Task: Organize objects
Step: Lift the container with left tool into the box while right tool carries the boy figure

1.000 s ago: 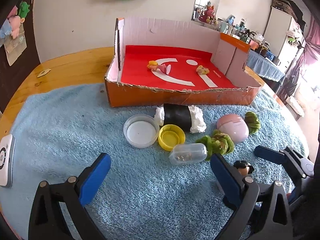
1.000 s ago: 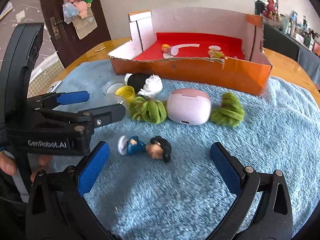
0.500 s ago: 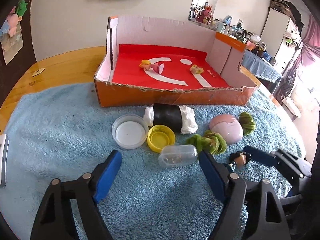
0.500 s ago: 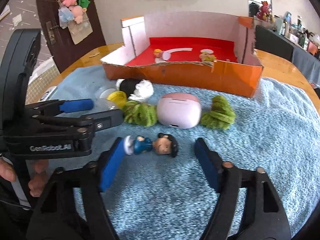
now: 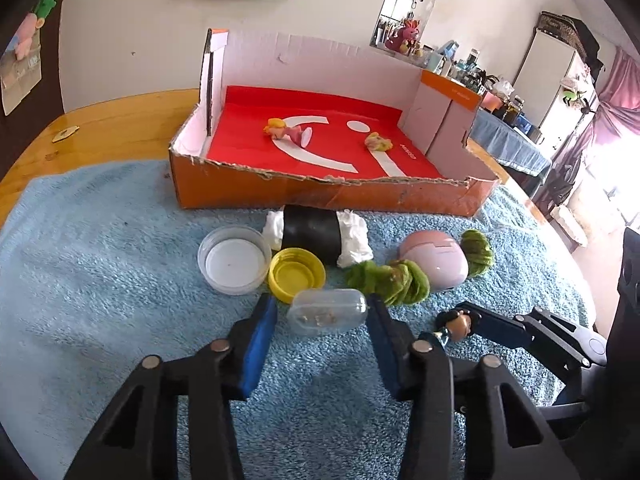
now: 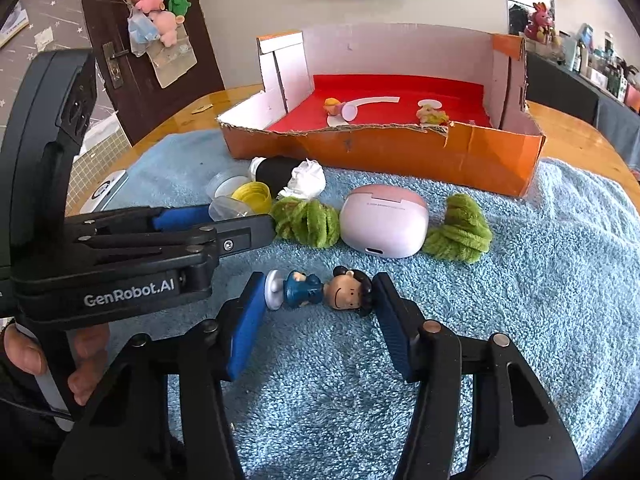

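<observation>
Toys are lying on the blue towel [image 5: 100, 280] before the cardboard box [image 5: 320, 196]; the left gripper [image 5: 324, 322] is closing around a clear capsule [image 5: 327, 311], the right gripper [image 6: 318, 298] clamping a figurine [image 6: 316, 290] lengthwise, presumably for boxing.

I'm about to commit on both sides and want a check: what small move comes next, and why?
Probably lift both straight up a little. The left gripper has just been closing, and its fingers now bracket the clear capsule; the right gripper has closed onto the toy figure, base to head. Both still lie on the blue towel, short of the box.
</observation>
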Demonstrator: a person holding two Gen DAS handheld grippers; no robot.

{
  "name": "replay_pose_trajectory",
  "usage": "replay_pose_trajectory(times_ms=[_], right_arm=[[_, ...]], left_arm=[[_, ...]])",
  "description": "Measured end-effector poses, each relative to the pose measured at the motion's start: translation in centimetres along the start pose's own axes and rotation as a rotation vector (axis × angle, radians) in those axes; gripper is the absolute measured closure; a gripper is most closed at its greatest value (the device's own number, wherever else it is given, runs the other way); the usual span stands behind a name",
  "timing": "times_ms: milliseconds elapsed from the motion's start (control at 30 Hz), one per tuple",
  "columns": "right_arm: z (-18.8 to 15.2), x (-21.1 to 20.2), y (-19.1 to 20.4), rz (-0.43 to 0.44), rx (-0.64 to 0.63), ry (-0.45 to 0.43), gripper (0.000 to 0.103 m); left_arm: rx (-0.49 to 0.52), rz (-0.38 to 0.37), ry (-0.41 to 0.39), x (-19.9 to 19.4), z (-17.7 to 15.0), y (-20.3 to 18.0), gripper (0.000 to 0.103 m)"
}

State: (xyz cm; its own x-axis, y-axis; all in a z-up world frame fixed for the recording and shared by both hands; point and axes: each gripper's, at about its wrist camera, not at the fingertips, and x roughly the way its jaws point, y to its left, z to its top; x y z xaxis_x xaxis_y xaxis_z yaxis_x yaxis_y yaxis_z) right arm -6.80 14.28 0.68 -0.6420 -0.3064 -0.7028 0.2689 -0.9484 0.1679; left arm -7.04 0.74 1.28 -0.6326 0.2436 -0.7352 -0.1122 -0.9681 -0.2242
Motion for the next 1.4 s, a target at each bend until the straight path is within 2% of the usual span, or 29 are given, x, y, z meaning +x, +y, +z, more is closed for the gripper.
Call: replay_pose_trajectory(times_ms=[733, 1400], right_arm=[[0.2, -0.8, -0.1, 0.024, 0.012, -0.017, 0.051], [2.3, -2.4, -0.6, 0.018, 0.009, -0.077, 0.051]], left_arm=[[0.013, -0.012, 0.001, -1.3, -0.3, -0.2, 0.061], [0.019, -0.022, -0.041, -2.7, 1.0, -0.4, 0.061]])
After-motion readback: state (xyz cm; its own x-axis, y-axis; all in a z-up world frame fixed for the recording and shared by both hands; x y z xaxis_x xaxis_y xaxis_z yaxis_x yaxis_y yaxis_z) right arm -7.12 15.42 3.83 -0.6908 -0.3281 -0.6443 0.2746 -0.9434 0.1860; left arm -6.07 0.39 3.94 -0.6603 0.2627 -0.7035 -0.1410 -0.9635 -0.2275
